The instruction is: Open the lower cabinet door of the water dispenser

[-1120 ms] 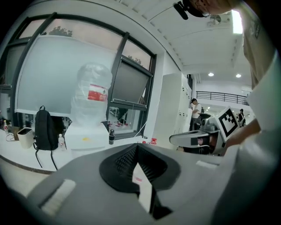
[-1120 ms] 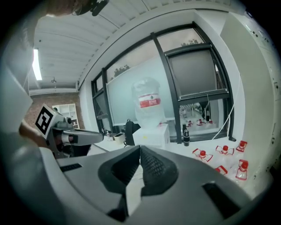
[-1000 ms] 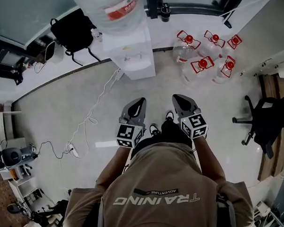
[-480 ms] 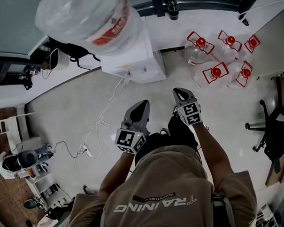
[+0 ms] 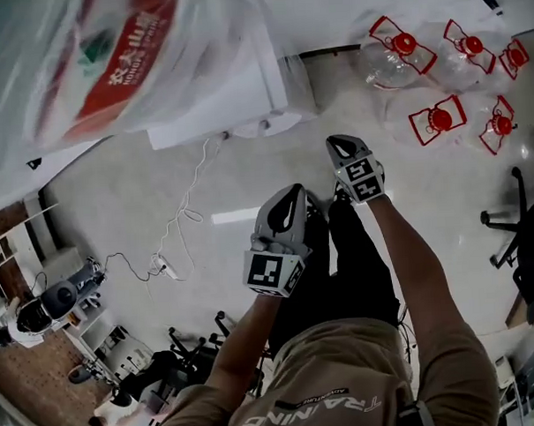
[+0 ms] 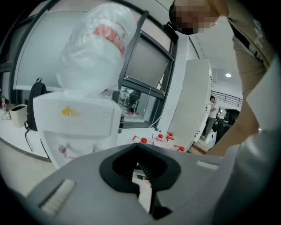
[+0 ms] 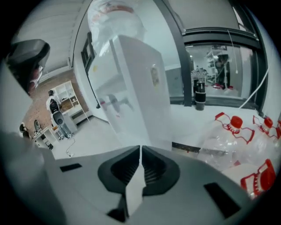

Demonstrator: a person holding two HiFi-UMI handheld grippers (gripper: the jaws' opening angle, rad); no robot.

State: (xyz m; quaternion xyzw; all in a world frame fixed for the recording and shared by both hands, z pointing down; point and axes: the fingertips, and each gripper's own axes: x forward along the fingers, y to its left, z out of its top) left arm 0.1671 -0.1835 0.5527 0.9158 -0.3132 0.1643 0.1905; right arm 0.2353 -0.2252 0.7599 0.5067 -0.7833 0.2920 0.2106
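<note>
Tongs state: we see the left tongs (image 6: pixel 138 148) clenched tip to tip with nothing between them. The right tongs (image 7: pixel 140 148) are clenched the same way, also empty.
Tongs place: in the head view the right tongs reach near the base of the water dispenser (image 5: pixel 275 84). The left tongs sit further back from it. Neither touches it.
Water dispenser: white and upright, it carries a big bottle (image 5: pixel 92 56) wrapped in clear plastic on top.
Lower cabinet door: we cannot make it out. In the left gripper view the tongs' own body covers the dispenser below the taps. In the right gripper view that part of the dispenser is blurred.
Change since a second ago: the bottle sat small at the top edge of the head view then, and now it fills the top left. The tongs were side by side, well short of the dispenser. Now both are closer to it, the right one ahead. Both stay clenched.
Around the dispenser: red-capped empty bottles (image 5: pixel 440 119) lie on the floor to its right, and a white cable (image 5: pixel 183 222) trails away from its base.
</note>
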